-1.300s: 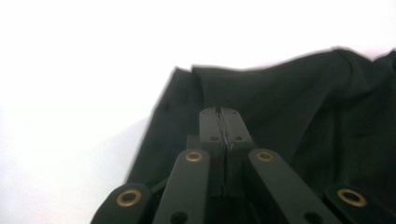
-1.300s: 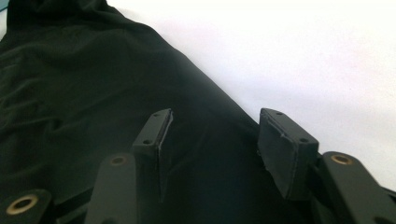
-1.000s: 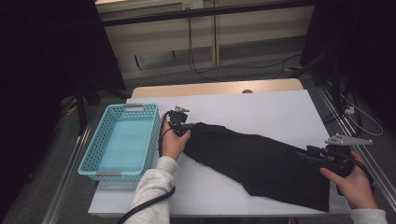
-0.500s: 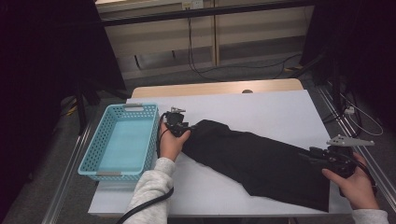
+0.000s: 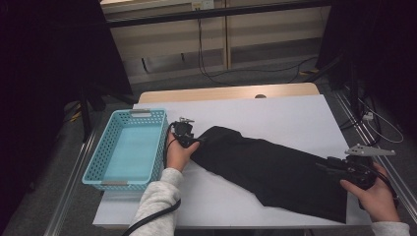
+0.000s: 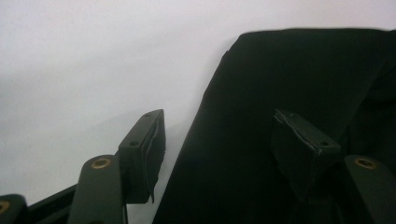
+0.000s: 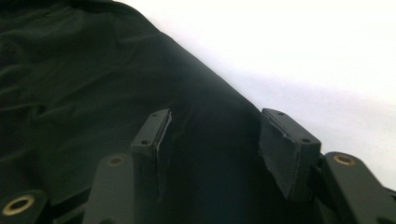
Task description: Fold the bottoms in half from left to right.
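**Black cloth lies across the white table**

Near the bottom edge, two arms in pale sleeves come in. The right hand [image 5: 376,194] holds the right gripper [image 5: 328,166] at the near right end of the cloth [image 5: 275,169]. Its jaws stand apart. In the right gripper view they hang just over the cloth's edge, one over the dark cloth and one by the white table, and the pads do not press on anything.

The left hand [image 5: 177,152] holds the left gripper [image 5: 196,140] at the far left end of the cloth. Its jaws have just been opening and now stand apart. In the left gripper view the edge of the cloth runs between them, but the pads [image 6: 152,149] do not pinch it. One pad is over bare table, the other over the cloth.

The cloth is long, black and flat. It lies slanted across the table [image 5: 275,115], from the middle left down to the near right corner.

The table top is white and smooth. A strip of pale wood [image 5: 226,92] shows along its far edge. A light blue basket [image 5: 105,147] with small holes sits at the left edge of the table, just beside the left hand.

Past the table the floor is grey, with cables [image 5: 216,76] lying on it. Pale panels [image 5: 255,34] stand at the back. The sides of the room are very dark.
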Motion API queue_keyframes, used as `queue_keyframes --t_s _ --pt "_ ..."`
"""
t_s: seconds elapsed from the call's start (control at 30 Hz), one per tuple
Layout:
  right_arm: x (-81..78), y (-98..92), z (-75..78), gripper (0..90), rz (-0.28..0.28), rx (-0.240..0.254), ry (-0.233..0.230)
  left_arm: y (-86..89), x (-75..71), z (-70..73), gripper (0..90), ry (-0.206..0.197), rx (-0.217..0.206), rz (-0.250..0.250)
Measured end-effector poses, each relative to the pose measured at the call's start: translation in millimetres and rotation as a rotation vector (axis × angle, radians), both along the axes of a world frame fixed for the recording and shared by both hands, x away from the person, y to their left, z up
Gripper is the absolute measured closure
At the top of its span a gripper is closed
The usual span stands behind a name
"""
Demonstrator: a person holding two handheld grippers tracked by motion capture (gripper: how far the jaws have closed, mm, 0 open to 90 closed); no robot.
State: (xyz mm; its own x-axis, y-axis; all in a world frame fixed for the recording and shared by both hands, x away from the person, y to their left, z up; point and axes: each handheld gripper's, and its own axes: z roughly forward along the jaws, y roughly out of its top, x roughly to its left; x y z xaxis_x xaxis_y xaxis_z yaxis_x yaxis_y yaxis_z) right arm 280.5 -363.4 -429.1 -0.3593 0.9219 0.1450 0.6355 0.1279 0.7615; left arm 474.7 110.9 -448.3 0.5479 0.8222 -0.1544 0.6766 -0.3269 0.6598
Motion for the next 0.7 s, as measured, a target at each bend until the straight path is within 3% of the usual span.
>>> queue_keyframes --t_s 0.13,0.2,0.27,0.37,0.53,0.67,0.7 --pt "0.7 2.5 0.2 44.9 0.018 0.001 -0.002 0.2 0.0 -1.9 37.5 -0.008 0.012 -0.003" --pt "0.7 2.7 0.5 44.9 0.020 0.003 -0.003 -2.5 -1.1 -2.1 37.5 -0.018 0.042 -0.014" --pt "0.5 2.3 1.2 44.9 0.017 0.007 -0.006 -6.6 -3.3 -0.1 39.1 -0.003 0.057 -0.003" --pt "0.3 1.8 2.5 44.9 0.015 0.010 -0.013 -10.0 -5.4 2.2 53.2 0.024 0.052 -0.016" --pt "0.1 2.2 4.1 44.9 0.014 0.013 -0.018 -8.8 -7.8 1.7 57.4 0.040 0.027 -0.035" --pt "1.1 5.4 3.4 44.9 0.021 0.015 -0.014 -9.6 -8.3 4.0 70.2 0.073 0.031 -0.034" --pt "1.3 6.4 3.3 44.9 0.022 0.013 -0.014 -11.3 -8.6 5.0 75.8 0.100 0.023 -0.033"
